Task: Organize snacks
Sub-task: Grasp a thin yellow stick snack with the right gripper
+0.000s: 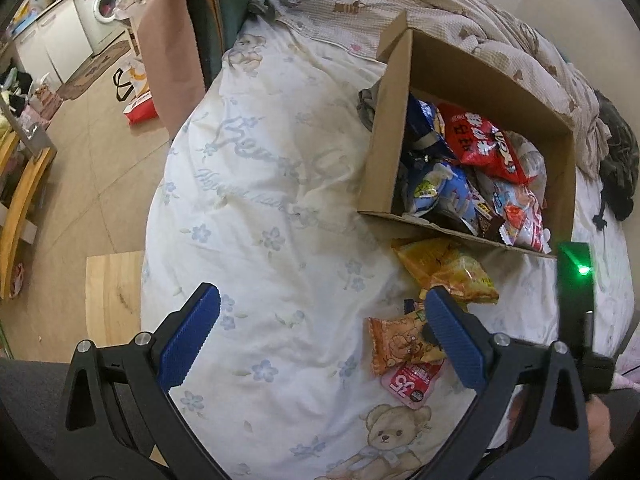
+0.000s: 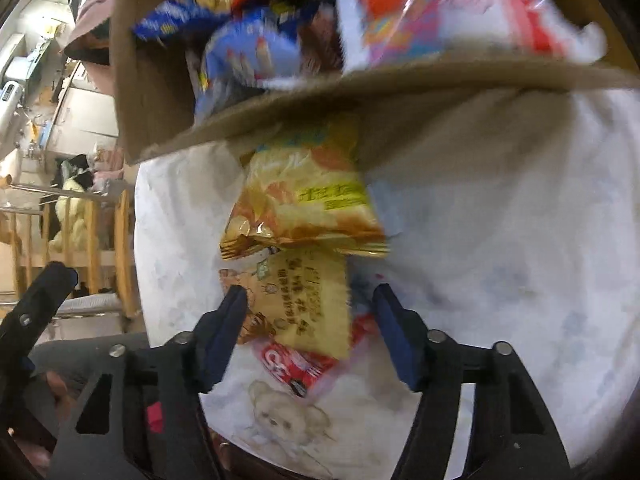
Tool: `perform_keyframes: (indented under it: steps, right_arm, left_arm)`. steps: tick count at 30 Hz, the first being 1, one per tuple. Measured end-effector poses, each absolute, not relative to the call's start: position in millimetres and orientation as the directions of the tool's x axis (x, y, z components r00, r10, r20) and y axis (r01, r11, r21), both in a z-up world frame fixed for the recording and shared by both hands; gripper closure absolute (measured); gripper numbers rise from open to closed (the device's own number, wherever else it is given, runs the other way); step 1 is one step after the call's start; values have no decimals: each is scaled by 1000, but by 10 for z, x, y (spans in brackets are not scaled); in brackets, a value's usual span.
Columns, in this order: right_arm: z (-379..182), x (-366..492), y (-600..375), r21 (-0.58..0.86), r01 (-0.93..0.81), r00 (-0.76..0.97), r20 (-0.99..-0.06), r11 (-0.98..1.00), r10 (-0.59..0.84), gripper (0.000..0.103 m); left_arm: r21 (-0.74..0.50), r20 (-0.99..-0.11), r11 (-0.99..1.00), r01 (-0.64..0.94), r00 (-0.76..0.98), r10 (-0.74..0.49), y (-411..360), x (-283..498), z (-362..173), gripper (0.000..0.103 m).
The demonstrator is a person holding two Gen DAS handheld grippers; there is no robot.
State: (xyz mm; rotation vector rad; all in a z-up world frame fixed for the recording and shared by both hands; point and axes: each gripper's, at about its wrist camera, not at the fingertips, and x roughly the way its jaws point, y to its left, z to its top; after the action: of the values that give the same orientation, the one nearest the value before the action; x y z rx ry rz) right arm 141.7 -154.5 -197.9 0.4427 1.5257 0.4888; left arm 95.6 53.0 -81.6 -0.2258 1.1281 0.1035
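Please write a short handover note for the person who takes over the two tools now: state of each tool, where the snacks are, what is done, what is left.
Left tool: open, empty, above the bedcover.
Right tool: open, its fingers on either side of the small orange packet, not pressing it yet as far as the blurred view shows.
Cardboard box: on the bed, already holding many snack bags.
Left outside, in front of the box: the yellow chip bag, the small orange packet, and the pink-red packet partly under it.
To do: grip the orange packet, put it in the box, then the other two.
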Motion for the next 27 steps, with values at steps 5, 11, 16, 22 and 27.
perform_keyframes:
  steps: [5, 11, 16, 22, 27]
  right_arm:
    - [-1949, 1409, -1400, 526, -99, 4, -849, 845, 529, 64]
    - [-1760, 1268, -1544, 561, -99, 9, -826, 822, 564, 100]
    - [-1351, 1105, -1926, 581, -101, 111, -800, 807, 590, 101]
    - [-1052, 995, -2535, 509, -26, 289, -820, 860, 494, 101]
    - [-1062, 947, -2841, 538, 75, 356, -801, 840, 481, 101]
  left_arm:
    - [-136, -908, 966, -220, 418, -33, 600, 966, -844, 2]
    - [-150, -910, 964, -219, 412, -48, 570, 986, -846, 2]
    - [-120, -916, 976, -181, 399, -39, 467, 972, -881, 2]
    - [-77, -945, 994, -75, 325, -49, 143, 980, -1111, 2]
    - [-40, -975, 994, 105, 215, -62, -362, 976, -1449, 2]
